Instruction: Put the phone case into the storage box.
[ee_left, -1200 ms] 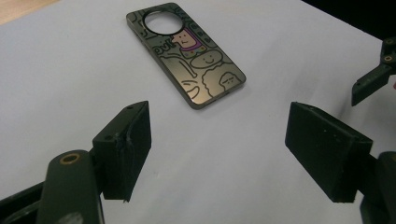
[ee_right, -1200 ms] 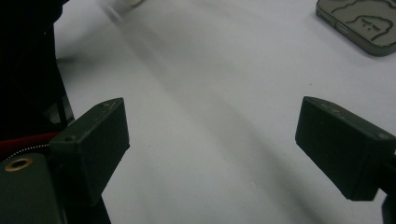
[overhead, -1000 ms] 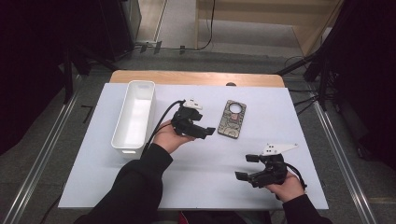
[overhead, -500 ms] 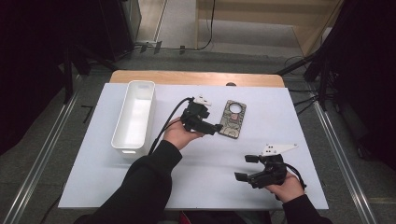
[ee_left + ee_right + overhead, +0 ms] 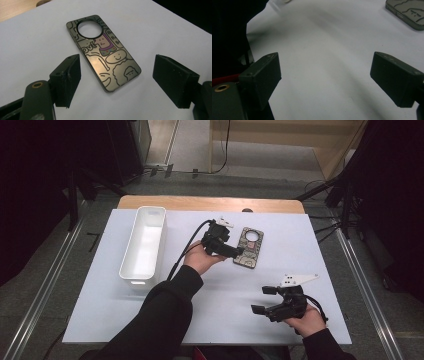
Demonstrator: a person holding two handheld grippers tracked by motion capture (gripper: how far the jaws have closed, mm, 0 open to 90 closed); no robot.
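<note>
The phone case [image 5: 102, 51], dark and glossy with cartoon drawings and a round camera hole, lay flat on the table [image 5: 37, 45] just ahead of the left gripper [image 5: 116, 80], whose jaws stood apart, gripping nothing.

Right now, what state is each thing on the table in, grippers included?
Phone case: flat on the table, printed side up, ungripped.
Bin: upright, empty.
Left gripper: open, jaws either side of the case's near end, not touching.
Right gripper: open, nothing between the jaws.
</note>
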